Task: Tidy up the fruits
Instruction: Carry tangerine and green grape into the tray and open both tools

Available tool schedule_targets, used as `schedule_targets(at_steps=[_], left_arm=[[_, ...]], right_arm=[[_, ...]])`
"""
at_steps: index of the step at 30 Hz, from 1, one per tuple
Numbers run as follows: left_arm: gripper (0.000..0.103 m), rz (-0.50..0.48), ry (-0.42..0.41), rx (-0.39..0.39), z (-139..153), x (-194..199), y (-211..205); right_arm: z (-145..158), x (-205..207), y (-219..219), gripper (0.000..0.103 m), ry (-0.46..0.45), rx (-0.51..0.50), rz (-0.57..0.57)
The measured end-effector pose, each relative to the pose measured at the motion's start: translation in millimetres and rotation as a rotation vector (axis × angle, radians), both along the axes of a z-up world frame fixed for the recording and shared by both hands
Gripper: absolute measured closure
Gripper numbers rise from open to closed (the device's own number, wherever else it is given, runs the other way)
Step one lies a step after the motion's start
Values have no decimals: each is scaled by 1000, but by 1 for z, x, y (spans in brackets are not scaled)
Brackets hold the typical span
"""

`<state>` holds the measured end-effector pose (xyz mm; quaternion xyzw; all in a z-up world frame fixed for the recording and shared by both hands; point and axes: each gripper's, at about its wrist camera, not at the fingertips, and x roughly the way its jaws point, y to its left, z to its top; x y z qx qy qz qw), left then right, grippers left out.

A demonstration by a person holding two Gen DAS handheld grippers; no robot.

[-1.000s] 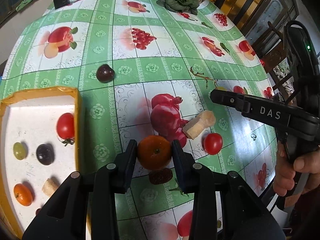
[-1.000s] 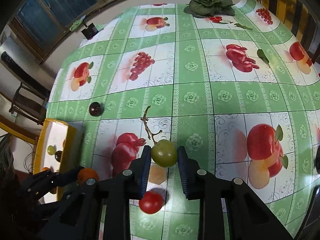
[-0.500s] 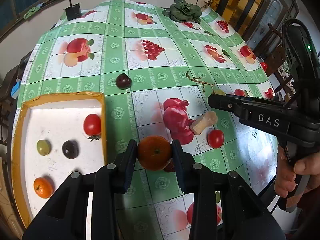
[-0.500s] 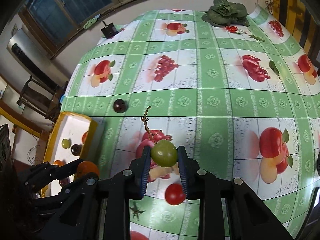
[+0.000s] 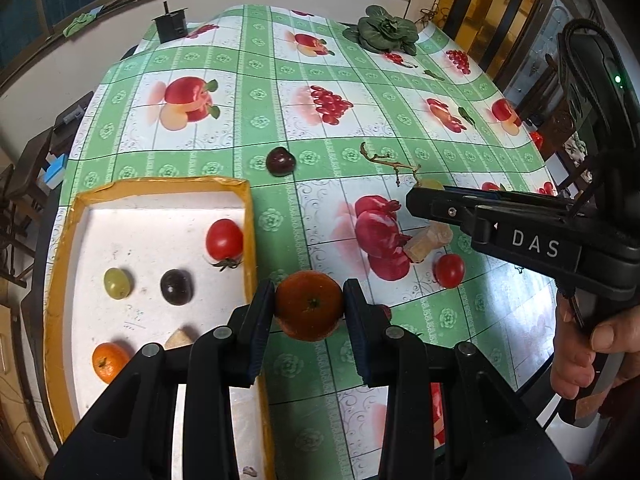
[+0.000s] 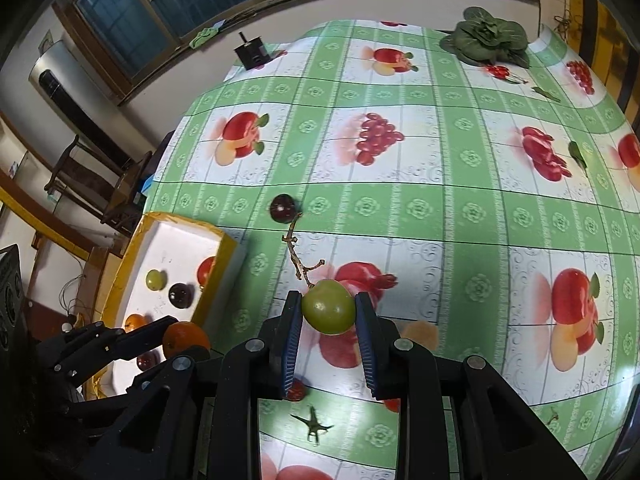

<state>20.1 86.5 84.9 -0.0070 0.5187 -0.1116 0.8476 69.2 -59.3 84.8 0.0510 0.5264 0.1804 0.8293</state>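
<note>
— Fruits first: where does each one sit relative to the shallow yellow-rimmed white tray?

— Inside the tray lie a red tomato, a pale green grape, a dark purple grape, a small orange mandarin and a tan chunk. Just past the tray's right rim, the left gripper has its fingers closed on a round orange mandarin, held above the green checked fruit-print cloth on the desk.

— And the other hand?

— The right gripper clamps a green grape with a brown twiggy stem, further right of the tray and above the cloth.

— Anything loose on the desk?

— Beyond the tray's far right corner rests a dark cherry-coloured fruit. Well to the tray's right lie a beige cut piece and a small red tomato, near each other. Far from the tray, at the desk's back edge, sits a leafy green vegetable.
</note>
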Motion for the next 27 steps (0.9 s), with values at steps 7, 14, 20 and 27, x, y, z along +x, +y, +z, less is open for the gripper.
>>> schedule_targets(at_steps=[7,14,20,27], left_arm=[[70,21,-7,1,1,0,11],[70,79,-2,-28,1,-3,37],[70,195,-4,-49,3,-12,93],[70,356,-5,-72,4,-32,164]], right_arm=[[3,0,19,76,-6,-1,38],[8,2,40,76,-9,8,76],[14,0,67,76,-12,25,135],[11,-8,103,76,28,63,215]])
